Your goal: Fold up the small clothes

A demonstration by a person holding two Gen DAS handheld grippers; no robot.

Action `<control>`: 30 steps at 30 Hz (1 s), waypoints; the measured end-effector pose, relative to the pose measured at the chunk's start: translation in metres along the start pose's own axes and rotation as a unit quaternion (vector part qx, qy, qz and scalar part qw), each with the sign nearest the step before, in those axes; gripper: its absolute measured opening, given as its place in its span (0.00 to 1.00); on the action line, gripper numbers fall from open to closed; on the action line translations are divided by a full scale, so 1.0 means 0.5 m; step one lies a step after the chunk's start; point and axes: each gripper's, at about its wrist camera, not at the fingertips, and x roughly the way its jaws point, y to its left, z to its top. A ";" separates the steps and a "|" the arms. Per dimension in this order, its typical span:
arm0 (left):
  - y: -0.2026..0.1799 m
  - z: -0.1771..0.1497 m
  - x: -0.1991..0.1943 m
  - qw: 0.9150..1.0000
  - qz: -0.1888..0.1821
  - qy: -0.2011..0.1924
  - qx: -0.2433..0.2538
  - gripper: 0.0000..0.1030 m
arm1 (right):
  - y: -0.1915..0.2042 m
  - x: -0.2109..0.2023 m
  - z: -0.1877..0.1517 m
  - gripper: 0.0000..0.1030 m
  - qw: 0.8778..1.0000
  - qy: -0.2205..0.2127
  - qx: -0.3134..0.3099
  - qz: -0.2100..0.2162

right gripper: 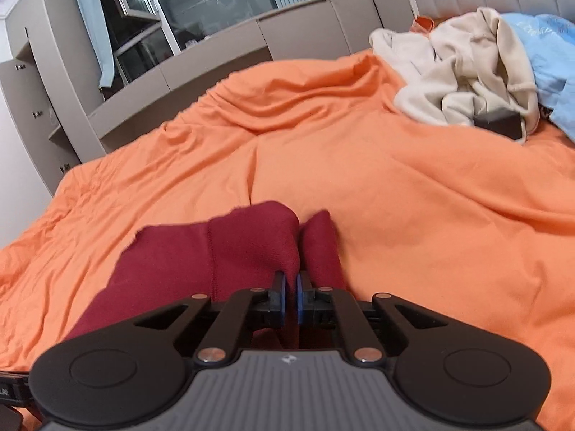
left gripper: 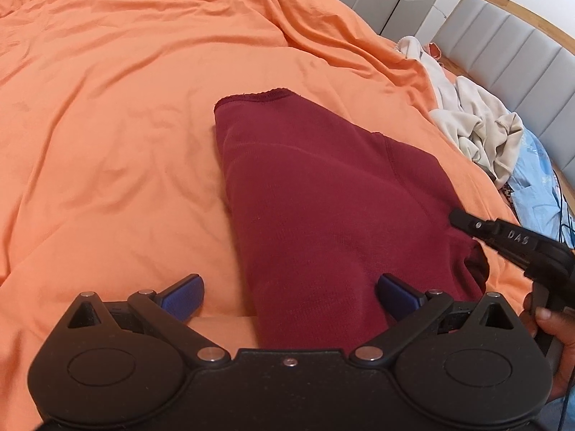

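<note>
A dark red garment (left gripper: 316, 194) lies folded lengthwise on the orange bedspread (left gripper: 107, 125). My left gripper (left gripper: 289, 289) is open, its blue pads (left gripper: 185, 296) either side of the garment's near end, with cloth between them. My right gripper (right gripper: 291, 300) is shut on the dark red garment (right gripper: 222, 251) at its right edge; the cloth bunches up past the pads. The right gripper also shows in the left wrist view (left gripper: 458, 221), pinching the garment's right side.
A heap of cream clothes (left gripper: 474, 133) and a light blue cloth (left gripper: 539, 179) lie at the bed's right by the grey padded headboard (left gripper: 510, 54). They also show in the right wrist view (right gripper: 467, 72). Grey cabinets and a window (right gripper: 179, 18) stand beyond the bed.
</note>
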 end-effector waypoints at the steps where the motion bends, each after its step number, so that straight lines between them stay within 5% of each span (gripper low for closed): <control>1: -0.001 0.001 0.000 1.000 -0.001 -0.001 0.001 0.99 | 0.004 -0.007 0.005 0.06 1.000 -0.007 -0.009 -0.003; 14: 0.011 0.011 -0.033 0.998 -0.017 -0.044 -0.028 0.99 | -0.020 0.003 -0.016 0.08 0.999 0.010 -0.019 -0.033; 16: 0.016 0.011 -0.027 0.999 -0.011 -0.038 -0.035 0.99 | -0.016 0.000 -0.018 0.16 0.999 0.016 -0.026 -0.032; 18: 0.014 0.009 -0.017 0.999 0.001 -0.028 -0.035 0.99 | -0.007 -0.006 -0.022 0.43 0.998 0.022 -0.039 -0.039; 24: 0.005 0.007 0.000 0.999 0.014 -0.014 -0.026 0.99 | 0.012 -0.073 -0.031 0.80 0.998 0.012 -0.057 -0.040; 27: 0.002 0.006 -0.004 0.999 0.022 -0.018 -0.023 0.99 | 0.026 -0.116 -0.045 0.94 0.997 0.014 -0.070 -0.019; 30: -0.006 0.006 -0.009 0.999 0.030 -0.021 -0.019 0.99 | 0.047 -0.153 -0.072 0.97 0.996 0.022 -0.088 0.004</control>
